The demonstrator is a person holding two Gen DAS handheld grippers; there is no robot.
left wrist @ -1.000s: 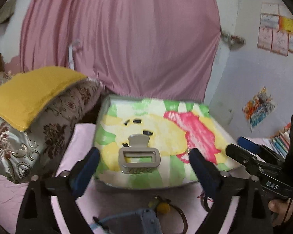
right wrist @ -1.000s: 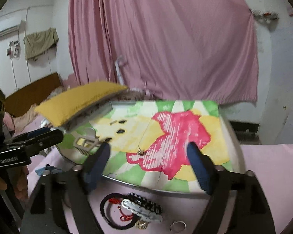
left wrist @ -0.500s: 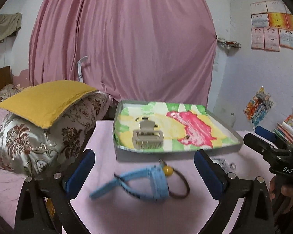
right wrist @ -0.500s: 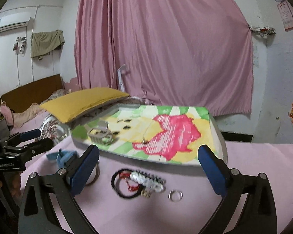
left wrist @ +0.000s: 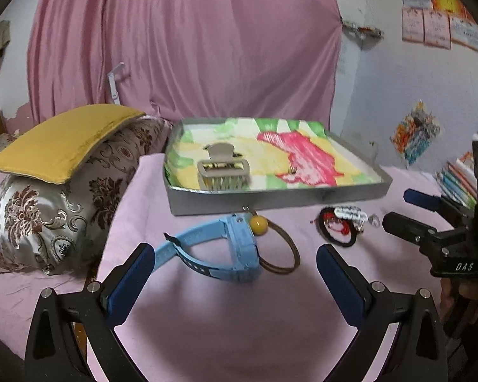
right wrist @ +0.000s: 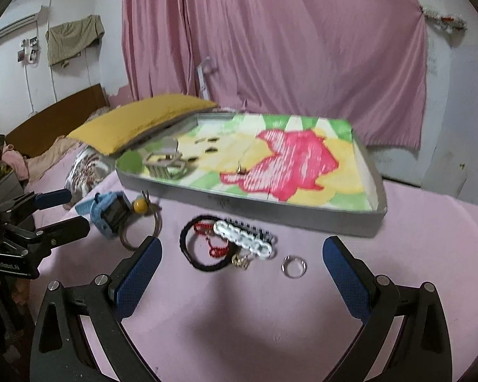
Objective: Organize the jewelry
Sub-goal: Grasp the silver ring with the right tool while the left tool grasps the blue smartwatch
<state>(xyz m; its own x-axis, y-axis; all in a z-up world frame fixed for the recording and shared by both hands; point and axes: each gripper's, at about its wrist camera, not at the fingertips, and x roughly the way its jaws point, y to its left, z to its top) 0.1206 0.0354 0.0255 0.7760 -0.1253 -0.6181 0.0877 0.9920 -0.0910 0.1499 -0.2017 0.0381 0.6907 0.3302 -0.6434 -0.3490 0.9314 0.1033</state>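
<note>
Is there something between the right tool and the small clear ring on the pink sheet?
Nothing visible. The right tool is open and empty, and the ring lies on bare pink sheet between its fingers. The black hair tie lies left of it, apart.

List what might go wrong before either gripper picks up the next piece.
1. The black hair tie, red cord and white clip lie tangled; lifting one may drag the others.
2. The ring is small and flat on the pink sheet, so wide jaws may slip off it.
3. The brown hair tie touches the blue watch and may come along.
</note>
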